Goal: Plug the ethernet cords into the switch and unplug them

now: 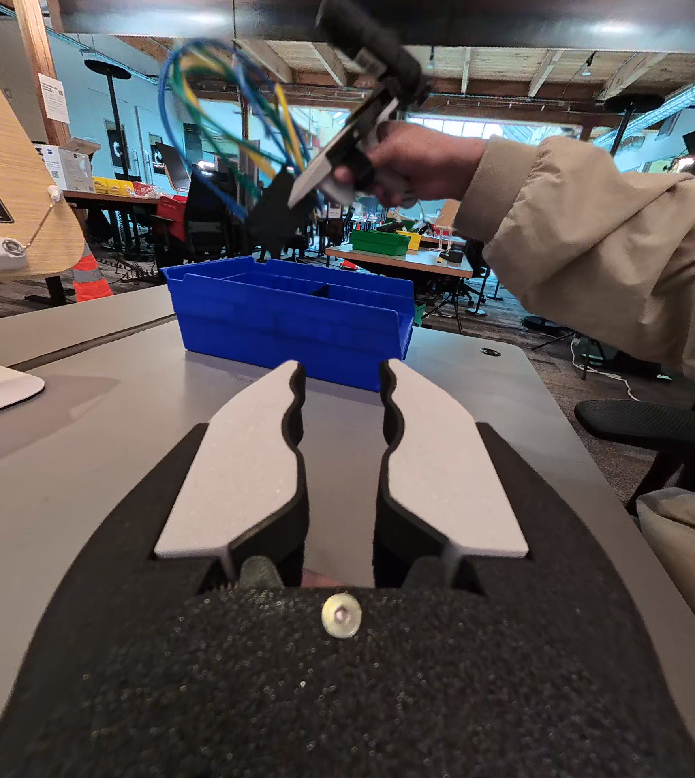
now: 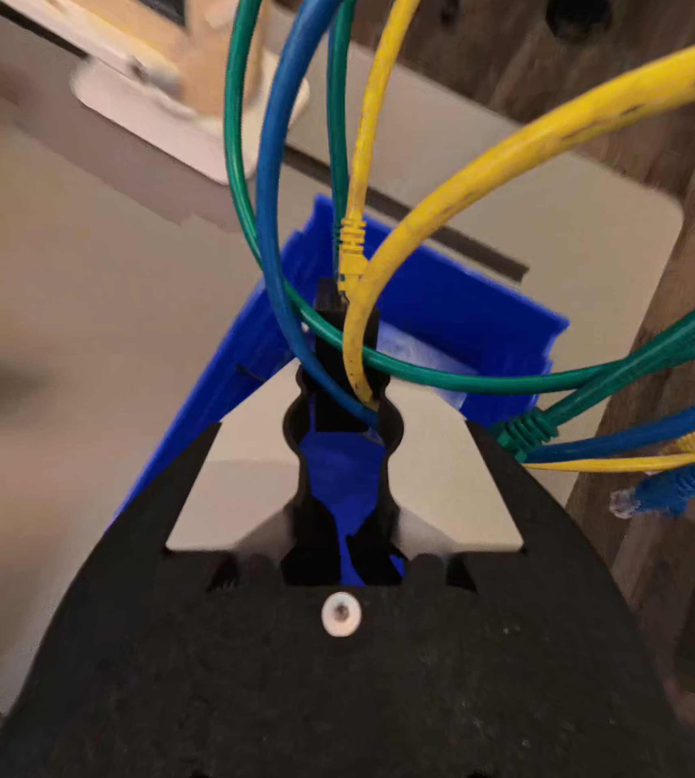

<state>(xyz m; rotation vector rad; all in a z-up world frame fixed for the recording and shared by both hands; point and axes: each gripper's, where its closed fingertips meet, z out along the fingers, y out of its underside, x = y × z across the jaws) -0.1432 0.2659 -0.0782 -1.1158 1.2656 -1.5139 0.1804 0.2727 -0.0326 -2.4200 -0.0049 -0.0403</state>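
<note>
Overhead, right gripper [image 2: 343, 381] clenched on black switch [image 2: 339, 358], lifted above blue bin [image 2: 442, 294]; ethernet cords [image 2: 505, 168] loop toward 12 and 3 o'clock. Left gripper [image 1: 342, 372] released, low over grey table [image 1: 126, 421]. Risk: swinging cords snag, switch slips.

Count so far: one blue bin [image 1: 291, 320], two hand-held grippers, plus a tangle of blue [image 2: 272, 210], green [image 2: 234, 147] and yellow [image 2: 547, 139] ethernet cords.

Black tongs [image 1: 342, 370], grey fingers [image 1: 236, 463]; seemingly beige sleeve [image 1: 590, 235].
</note>
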